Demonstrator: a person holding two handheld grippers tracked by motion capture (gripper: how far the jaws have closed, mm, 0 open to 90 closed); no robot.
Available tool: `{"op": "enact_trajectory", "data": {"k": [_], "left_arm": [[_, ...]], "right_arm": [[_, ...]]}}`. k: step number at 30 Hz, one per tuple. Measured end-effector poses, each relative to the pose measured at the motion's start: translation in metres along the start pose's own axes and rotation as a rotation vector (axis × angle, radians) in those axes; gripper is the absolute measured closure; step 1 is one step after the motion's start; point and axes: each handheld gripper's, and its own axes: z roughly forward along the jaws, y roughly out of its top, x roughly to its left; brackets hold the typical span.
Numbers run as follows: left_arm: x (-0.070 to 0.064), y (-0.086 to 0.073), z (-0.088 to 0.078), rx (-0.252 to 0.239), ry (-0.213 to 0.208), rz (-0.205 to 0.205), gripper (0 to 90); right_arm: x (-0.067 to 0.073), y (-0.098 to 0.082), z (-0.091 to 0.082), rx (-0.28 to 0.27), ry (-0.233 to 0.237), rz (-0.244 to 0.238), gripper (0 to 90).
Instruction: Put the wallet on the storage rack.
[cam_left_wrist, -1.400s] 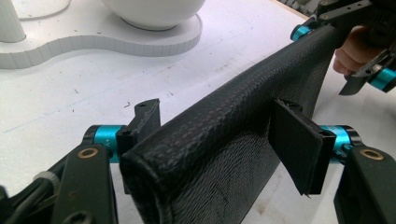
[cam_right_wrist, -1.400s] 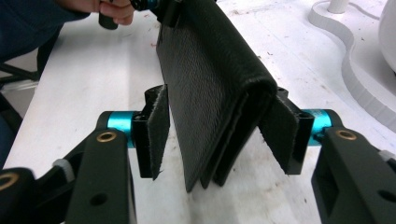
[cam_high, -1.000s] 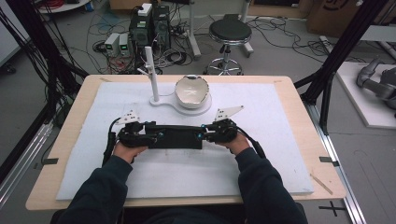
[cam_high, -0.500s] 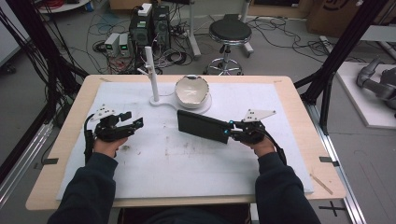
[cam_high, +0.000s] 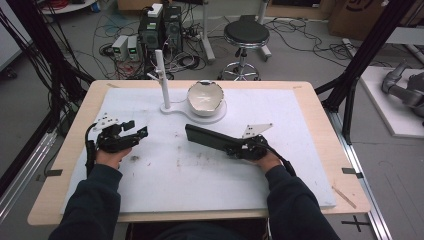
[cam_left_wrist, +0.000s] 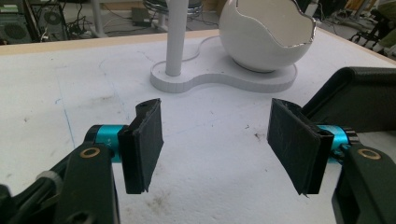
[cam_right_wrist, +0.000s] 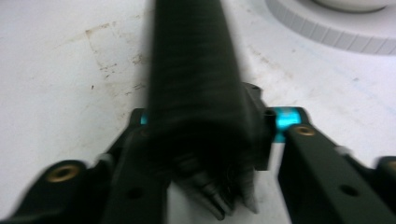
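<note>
From the high view, the right gripper (cam_high: 235, 146) clamped one end of a long black case (cam_high: 210, 139), the rest cantilevered toward the egg-shaped white bowl (cam_high: 205, 97) — a swing could have clipped the bowl or its white post (cam_high: 161, 77).

In the left gripper view, the left gripper (cam_left_wrist: 215, 144) had its fingers (cam_left_wrist: 144, 140) released and empty above the white surface (cam_left_wrist: 60, 93), so nothing supported the far end.

In the right gripper view, the case (cam_right_wrist: 196, 93) was blurred between clenched fingers — an end-only grasp might have let it twist or slip.

a lab: black frame struts (cam_high: 367, 47) around the table (cam_high: 320, 110), computer towers (cam_high: 162, 27), loose floor cables (cam_high: 65, 70), a stool (cam_high: 245, 35).
</note>
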Motion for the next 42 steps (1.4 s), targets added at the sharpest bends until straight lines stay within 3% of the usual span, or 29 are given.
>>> {"op": "enact_trajectory", "data": {"k": [5, 10, 16, 22, 25, 32, 42], "left_arm": [[0.002, -0.001, -0.001, 0.000, 0.005, -0.008, 35.9], [0.002, -0.001, -0.001, 0.006, 0.005, -0.012, 35.9], [0.001, -0.002, 0.000, 0.006, 0.003, -0.009, 36.2], [0.001, -0.001, 0.000, -0.004, -0.009, -0.011, 36.3], [0.000, -0.001, -0.001, -0.012, -0.021, 0.002, 36.2], [-0.001, 0.002, -0.002, -0.025, -0.011, 0.038, 25.1], [-0.002, 0.001, 0.001, 0.002, -0.015, 0.034, 25.1]], "right_arm": [[-0.001, 0.003, -0.013, -0.054, 0.000, 0.021, 73.9], [0.001, 0.009, -0.033, -0.139, -0.034, 0.029, 73.8], [-0.001, 0.016, -0.054, -0.262, -0.070, 0.080, 73.7], [-0.001, 0.029, -0.065, -0.335, -0.118, 0.092, 73.4], [0.000, 0.037, -0.064, -0.320, -0.139, 0.057, 73.5], [0.001, 0.056, -0.061, -0.288, -0.145, -0.023, 74.3], [-0.009, 0.125, -0.078, -0.332, -0.175, -0.178, 74.6]]}}
